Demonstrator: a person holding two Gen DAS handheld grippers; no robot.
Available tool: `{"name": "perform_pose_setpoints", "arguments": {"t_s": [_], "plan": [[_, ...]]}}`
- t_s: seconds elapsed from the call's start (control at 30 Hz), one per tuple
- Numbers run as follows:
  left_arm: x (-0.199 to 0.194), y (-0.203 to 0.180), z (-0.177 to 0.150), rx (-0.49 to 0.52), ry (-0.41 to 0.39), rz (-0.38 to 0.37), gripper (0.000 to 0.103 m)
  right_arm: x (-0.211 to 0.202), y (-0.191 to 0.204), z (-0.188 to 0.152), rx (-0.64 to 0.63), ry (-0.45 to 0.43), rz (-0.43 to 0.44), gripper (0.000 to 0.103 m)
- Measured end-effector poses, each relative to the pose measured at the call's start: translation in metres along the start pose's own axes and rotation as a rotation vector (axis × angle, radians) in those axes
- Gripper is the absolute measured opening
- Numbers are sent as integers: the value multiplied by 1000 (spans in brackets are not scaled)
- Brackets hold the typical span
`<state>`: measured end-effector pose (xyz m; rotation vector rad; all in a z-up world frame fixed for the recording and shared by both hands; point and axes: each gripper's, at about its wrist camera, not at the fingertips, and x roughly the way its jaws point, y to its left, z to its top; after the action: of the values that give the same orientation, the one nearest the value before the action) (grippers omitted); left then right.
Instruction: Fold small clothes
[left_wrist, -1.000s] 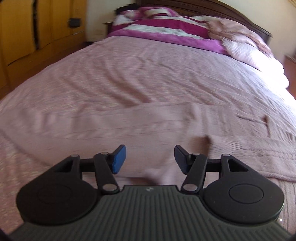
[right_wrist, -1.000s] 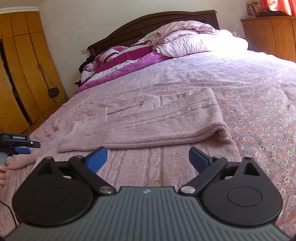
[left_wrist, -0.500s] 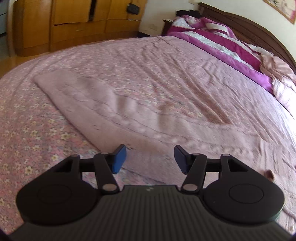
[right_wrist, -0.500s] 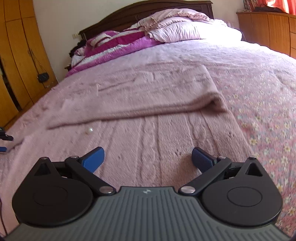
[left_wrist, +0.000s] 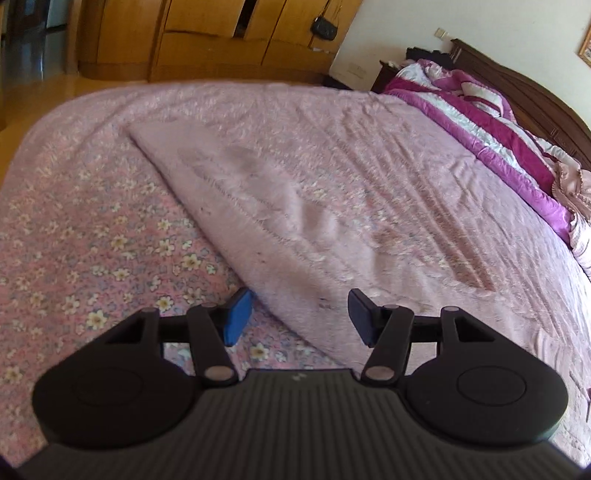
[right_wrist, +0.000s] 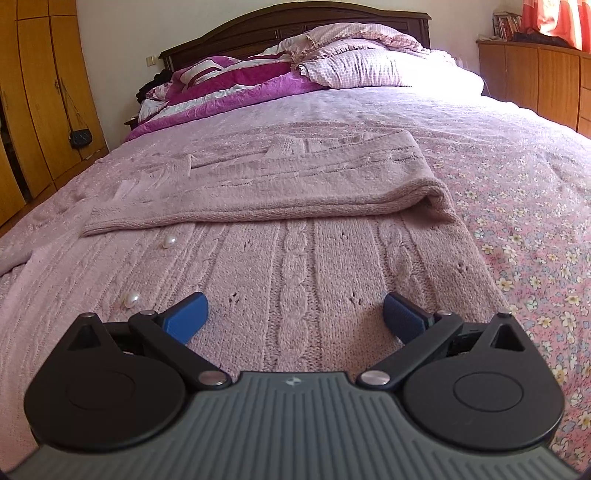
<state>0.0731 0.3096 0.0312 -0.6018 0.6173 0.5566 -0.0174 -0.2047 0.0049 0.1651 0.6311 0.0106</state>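
Observation:
A pink cable-knit cardigan (right_wrist: 295, 258) lies spread on the flowered bedspread (right_wrist: 535, 229), with one part folded over across its far half and pearl buttons (right_wrist: 169, 242) along its left side. My right gripper (right_wrist: 295, 314) hovers low over the near knit, open, nothing between its blue pads. In the left wrist view a long pink sleeve (left_wrist: 258, 206) runs diagonally away from me. My left gripper (left_wrist: 299, 314) stands open just above the sleeve's near end, its left pad over the bedspread (left_wrist: 92, 240) and its right pad over the knit.
Magenta-and-white bedding (right_wrist: 236, 79) and checked pillows (right_wrist: 354, 68) are piled against the dark headboard (right_wrist: 295, 18). Wooden wardrobes (left_wrist: 207, 37) stand beyond the bed's left side, with a small black pouch (right_wrist: 80, 137) hanging on them. A wooden cabinet (right_wrist: 535, 77) stands at the right.
The left gripper has swung and rolled to the left, so the sleeve now lies in front of it. The right gripper has sunk closer to the cardigan. Both stay open.

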Motion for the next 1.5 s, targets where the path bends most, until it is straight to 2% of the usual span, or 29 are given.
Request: {"name": "perform_pose_setpoints", "arguments": {"t_s": [0.2,0.37,0.47,0.5,0.57,0.6,0.67,0.9,1.2,1.33,1.5], "plan": [[18,6,10,-32,-59,-64,74,2,3,-2,-18,1,-14,103],[24,-1,13,17,-80,-69,74,3,0,-2,-19,0,-7,103],[25,-4,12,44,-87,-111,72,3,-1,-3,-22,-10,-8,103],[25,-4,13,50,-83,-134,65,2,-1,-3,-16,-15,-8,103],[28,-6,16,53,-59,-184,39,0,-3,-3,22,-27,-1,103],[31,-6,18,53,-37,-212,12,-2,-6,-2,48,-31,5,103],[31,-7,19,41,-23,-251,12,-4,-11,2,99,-34,23,103],[-7,-27,18,86,-93,-369,11,-11,-23,7,189,-39,78,103],[-67,-96,9,212,-187,-547,11,-18,-28,7,230,-48,96,103],[-85,-135,-7,275,-187,-618,11,-21,-31,7,240,-53,101,103],[-92,-176,-44,365,-134,-688,11,-23,-40,5,262,-58,104,103]]}}
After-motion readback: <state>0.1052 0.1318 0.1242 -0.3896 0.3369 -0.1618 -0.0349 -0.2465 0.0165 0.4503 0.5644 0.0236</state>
